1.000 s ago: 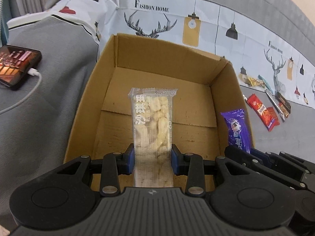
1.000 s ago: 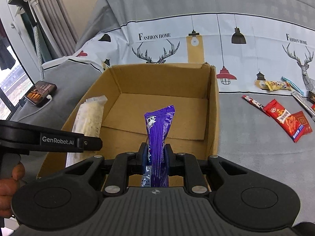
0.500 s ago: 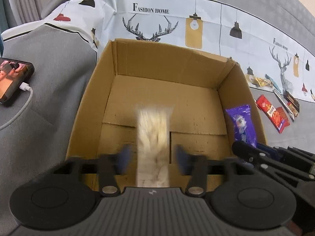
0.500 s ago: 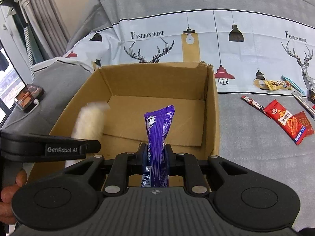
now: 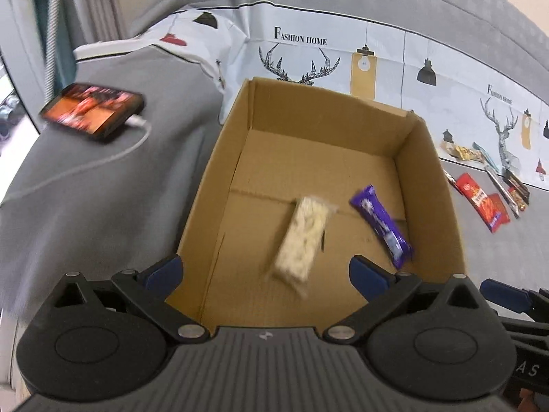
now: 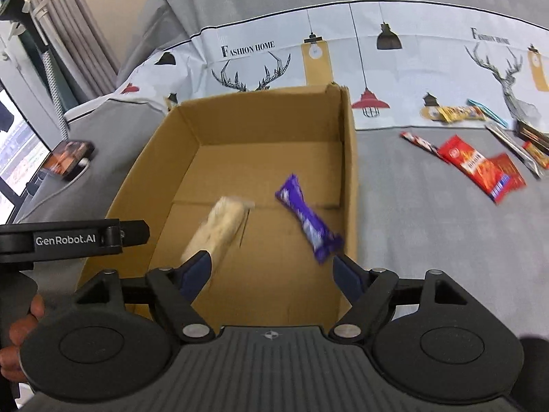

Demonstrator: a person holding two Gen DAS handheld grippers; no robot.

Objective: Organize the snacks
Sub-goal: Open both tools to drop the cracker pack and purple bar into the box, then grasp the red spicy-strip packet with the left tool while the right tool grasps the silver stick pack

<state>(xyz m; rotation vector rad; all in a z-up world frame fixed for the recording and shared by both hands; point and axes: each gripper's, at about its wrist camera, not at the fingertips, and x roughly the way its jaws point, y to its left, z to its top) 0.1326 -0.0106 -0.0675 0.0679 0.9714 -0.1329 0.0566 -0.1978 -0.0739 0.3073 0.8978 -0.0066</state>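
Note:
An open cardboard box sits on a grey bed. Inside it are a pale clear-wrapped snack bar, blurred by motion, and a purple snack bar to its right. My left gripper hangs over the box's near edge, jaws opening wide, nothing between them. My right gripper is over the same edge, jaws opening, with neither bar touched by its pads. In the right wrist view the left gripper's body shows at the left.
Several loose snack packets lie on the bed right of the box. A phone on a white cable lies to the left. A printed white cloth runs behind the box. A person's hand holds the left gripper's handle.
Both grippers opened and let go of their bars: the pale bar and the purple bar dropped into the box. Both grippers pulled back and up from the box.

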